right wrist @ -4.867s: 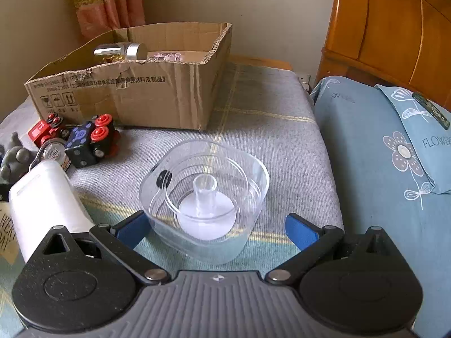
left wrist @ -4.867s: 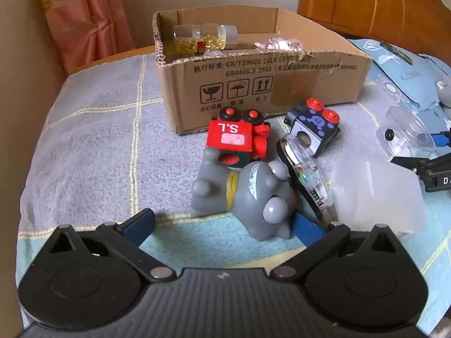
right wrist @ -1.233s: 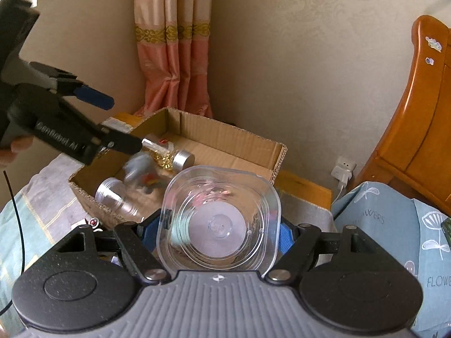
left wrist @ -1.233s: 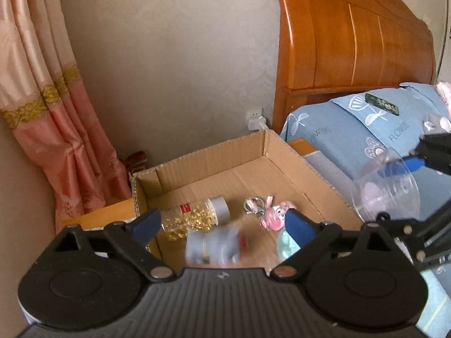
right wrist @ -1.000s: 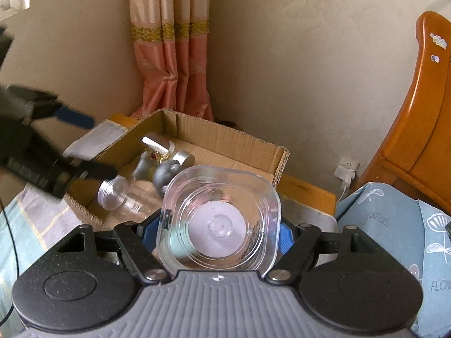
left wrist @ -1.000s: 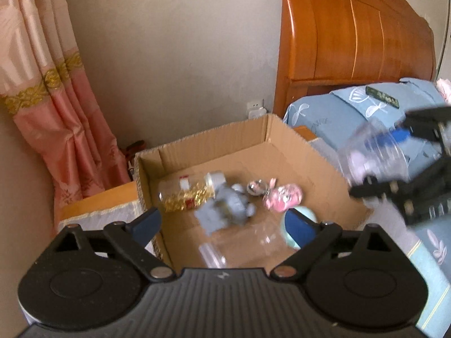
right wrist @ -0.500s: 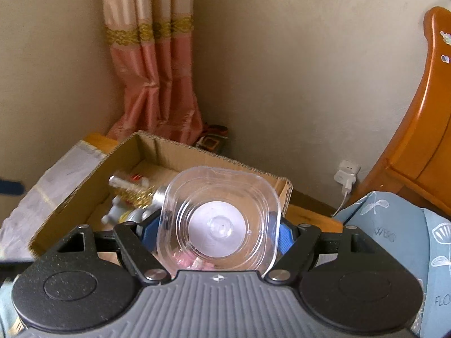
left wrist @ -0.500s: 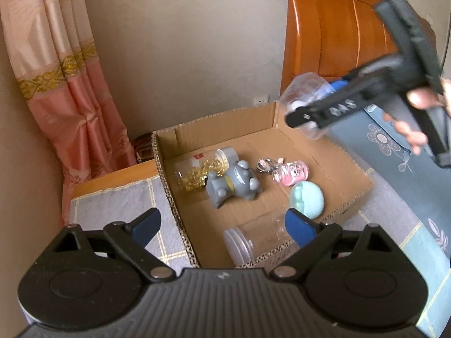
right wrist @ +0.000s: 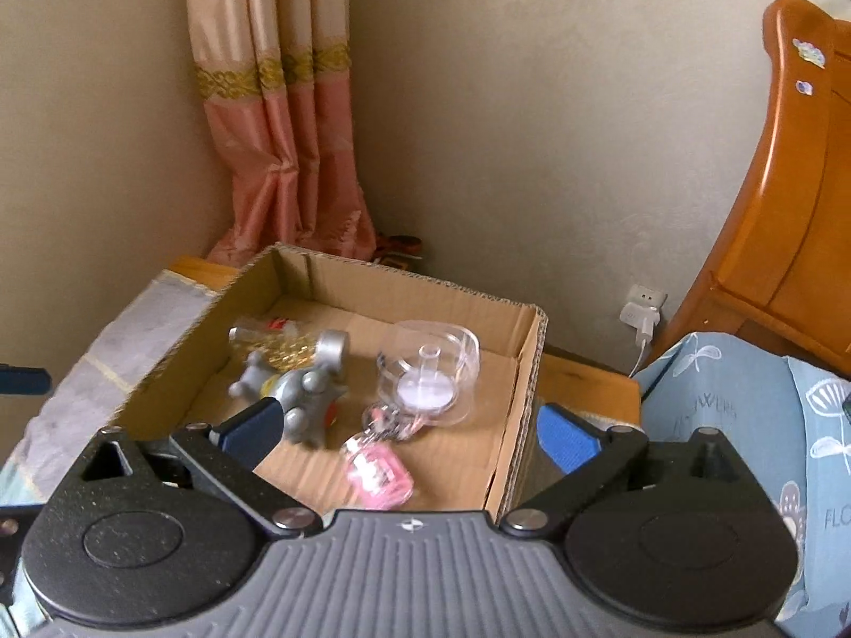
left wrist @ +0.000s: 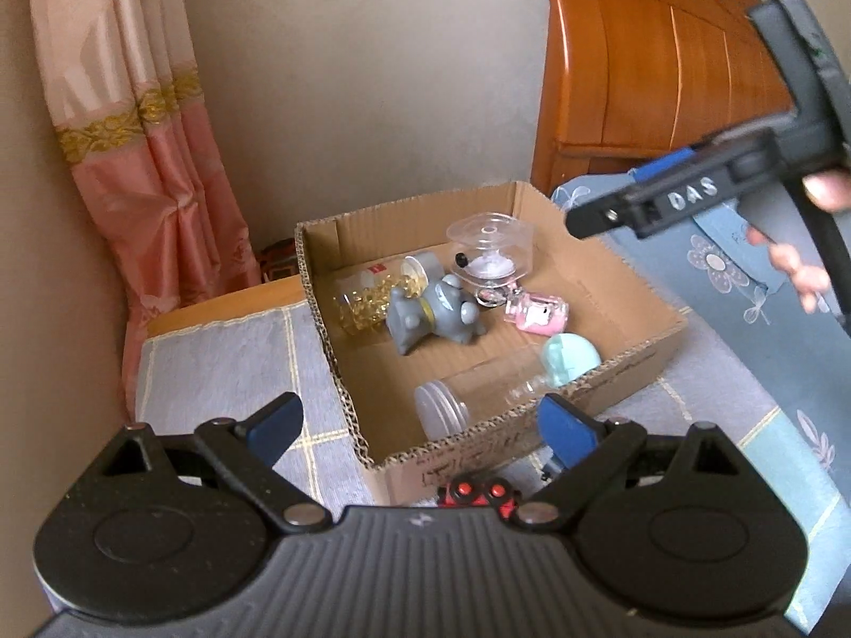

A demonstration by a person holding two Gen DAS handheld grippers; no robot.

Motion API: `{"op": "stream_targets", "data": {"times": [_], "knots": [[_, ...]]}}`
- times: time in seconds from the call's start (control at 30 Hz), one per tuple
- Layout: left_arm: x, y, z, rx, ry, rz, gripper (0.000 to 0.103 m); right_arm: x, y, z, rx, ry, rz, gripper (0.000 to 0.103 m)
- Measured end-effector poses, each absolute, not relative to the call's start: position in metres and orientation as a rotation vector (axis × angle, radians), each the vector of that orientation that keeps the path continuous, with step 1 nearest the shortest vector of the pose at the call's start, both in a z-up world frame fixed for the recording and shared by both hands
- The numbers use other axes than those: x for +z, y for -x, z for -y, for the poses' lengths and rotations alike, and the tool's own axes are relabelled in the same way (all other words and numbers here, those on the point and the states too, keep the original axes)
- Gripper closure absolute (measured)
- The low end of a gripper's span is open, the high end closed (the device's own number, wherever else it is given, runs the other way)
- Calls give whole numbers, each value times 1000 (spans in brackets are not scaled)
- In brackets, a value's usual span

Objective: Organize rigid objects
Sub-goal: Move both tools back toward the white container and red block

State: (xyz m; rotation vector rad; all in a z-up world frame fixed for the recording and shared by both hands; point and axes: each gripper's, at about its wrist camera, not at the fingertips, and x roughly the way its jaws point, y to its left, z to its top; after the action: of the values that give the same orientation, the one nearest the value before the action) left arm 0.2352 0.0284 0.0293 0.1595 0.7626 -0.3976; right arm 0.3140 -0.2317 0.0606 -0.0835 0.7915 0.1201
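Note:
An open cardboard box [left wrist: 627,367] [right wrist: 532,372] stands on the checked bed cover. Inside it lie a clear square container [left wrist: 489,250] [right wrist: 431,377], a grey toy figure [left wrist: 431,313] [right wrist: 298,388], a jar of gold beads [left wrist: 372,300] [right wrist: 287,343], a pink keychain [left wrist: 534,313] [right wrist: 375,470], a teal round piece [left wrist: 569,359] and a clear jar [left wrist: 468,399]. My right gripper [right wrist: 407,430] hovers over the box's near right corner; its jaws are opening with nothing between them. My left gripper [left wrist: 420,425] is open and empty above the box's near wall.
A red toy car [left wrist: 473,494] peeks out in front of the box. The right gripper's fingers [left wrist: 670,202] and a hand [left wrist: 798,260] hang at the upper right. A blue pillow [right wrist: 744,425], a wooden headboard [left wrist: 665,80], a pink curtain [right wrist: 287,133] and a wall surround the bed.
The clear container has left my right gripper and now lies in the box; those jaws have spread wide. My left gripper has drawn back from the box.

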Motion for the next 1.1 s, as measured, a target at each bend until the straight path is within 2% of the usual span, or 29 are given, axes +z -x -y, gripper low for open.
{"op": "stream_targets", "data": {"times": [0.3,0.57,0.9,1.1], "knots": [[26,-200,-38,-332,-82,-739,6,60,-246,219,132,62,-773,0],[-10,-169,-47,-255,-7,-792,4,23,-198,206,110,-39,-810,0],[-51,-142,-59,-131,44,-846,4,-25,-170,167,38,-106,-892,0],[-53,-137,-63,-73,24,-851,4,-40,-170,147,17,-75,-919,0]]}}
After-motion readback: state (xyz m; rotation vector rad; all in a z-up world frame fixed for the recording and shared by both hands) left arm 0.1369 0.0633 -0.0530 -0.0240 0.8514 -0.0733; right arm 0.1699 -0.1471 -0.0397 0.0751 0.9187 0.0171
